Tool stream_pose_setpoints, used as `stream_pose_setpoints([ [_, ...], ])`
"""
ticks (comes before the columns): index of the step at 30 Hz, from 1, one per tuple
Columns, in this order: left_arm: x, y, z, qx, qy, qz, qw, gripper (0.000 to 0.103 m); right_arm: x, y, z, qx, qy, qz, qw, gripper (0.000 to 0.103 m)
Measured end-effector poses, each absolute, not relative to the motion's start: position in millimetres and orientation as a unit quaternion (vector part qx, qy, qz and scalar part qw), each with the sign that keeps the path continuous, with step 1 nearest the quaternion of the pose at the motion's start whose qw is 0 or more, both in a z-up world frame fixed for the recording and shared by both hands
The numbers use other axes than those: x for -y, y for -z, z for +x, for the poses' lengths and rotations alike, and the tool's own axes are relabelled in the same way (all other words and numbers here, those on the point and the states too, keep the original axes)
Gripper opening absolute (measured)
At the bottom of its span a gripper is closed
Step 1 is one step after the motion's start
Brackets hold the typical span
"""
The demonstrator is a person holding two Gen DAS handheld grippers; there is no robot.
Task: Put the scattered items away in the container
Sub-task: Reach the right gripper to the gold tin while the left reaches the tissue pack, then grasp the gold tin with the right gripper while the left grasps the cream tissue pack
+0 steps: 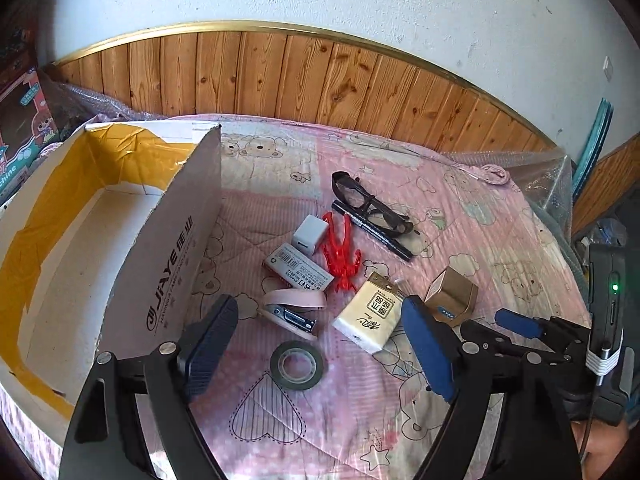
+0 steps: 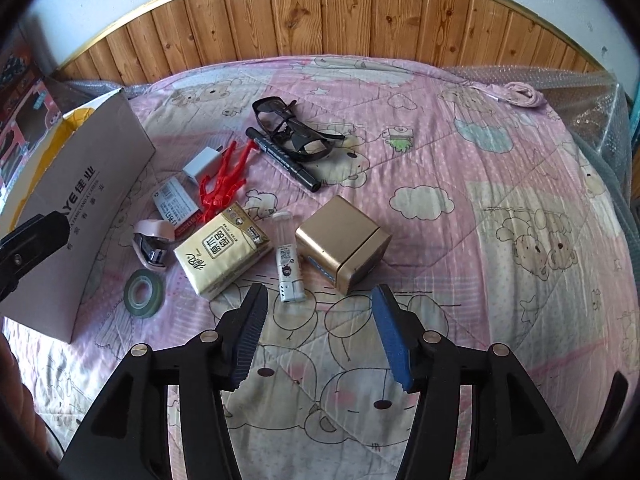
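An open cardboard box [image 1: 176, 256] [image 2: 86, 204] stands at the left on the pink bedspread, with nothing visible inside it. Scattered beside it lie a tape roll [image 1: 297, 365] [image 2: 144, 293], a pink stapler [image 1: 292, 311] [image 2: 154, 245], a tissue pack [image 1: 370, 311] [image 2: 222, 252], a staple box [image 1: 298, 267], a white charger [image 1: 307, 235] [image 2: 199, 168], a red toy [image 1: 340, 256] [image 2: 222, 188], a black marker [image 1: 372, 230] [image 2: 284, 158], dark glasses [image 1: 368, 202] [image 2: 294, 128], a gold cube [image 2: 344, 242] and a white tube [image 2: 287, 258]. My left gripper [image 1: 320, 350] hovers open over the tape. My right gripper [image 2: 320, 334] is open near the tube.
A wooden headboard [image 2: 320, 16] lines the far edge of the bed. Bubble wrap [image 2: 592, 100] sits at the far right corner. A toy carton [image 1: 20, 120] stands behind the box. The right half of the bedspread [image 2: 520, 220] holds no loose items.
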State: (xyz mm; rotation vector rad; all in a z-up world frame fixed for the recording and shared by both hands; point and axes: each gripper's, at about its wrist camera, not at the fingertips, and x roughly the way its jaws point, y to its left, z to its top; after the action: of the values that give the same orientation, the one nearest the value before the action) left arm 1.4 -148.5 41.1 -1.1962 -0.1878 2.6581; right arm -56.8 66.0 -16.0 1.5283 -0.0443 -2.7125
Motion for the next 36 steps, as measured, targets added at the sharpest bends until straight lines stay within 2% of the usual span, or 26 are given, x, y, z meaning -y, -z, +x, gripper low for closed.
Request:
stream_pose_setpoints([
  [11, 113, -11, -27, 0.025, -0.888, -0.433, 0.152, 0.084, -77, 45, -78, 0.011, 0.861, 0.509, 0.011, 0.058],
  [21, 62, 33, -54, -0.056, -0.867, -0.455, 0.198, 0.084, -93, 77, -106, 0.019, 0.846, 0.532, 0.033, 0.059],
  [26, 52, 51, -63, -0.078, -0.868, -0.449, 0.194, 0.084, -99, 75, -115, 0.028, 0.853, 0.52, 0.033, 0.058],
  [30, 54, 62, -72, -0.064, -0.861, -0.464, 0.199, 0.084, -102, 74, -124, 0.028, 0.856, 0.516, 0.037, 0.058],
  [36, 50, 68, -69, -0.087, -0.859, -0.463, 0.2, 0.081, -111, 68, -124, 0.064, 0.852, 0.517, 0.046, 0.058],
])
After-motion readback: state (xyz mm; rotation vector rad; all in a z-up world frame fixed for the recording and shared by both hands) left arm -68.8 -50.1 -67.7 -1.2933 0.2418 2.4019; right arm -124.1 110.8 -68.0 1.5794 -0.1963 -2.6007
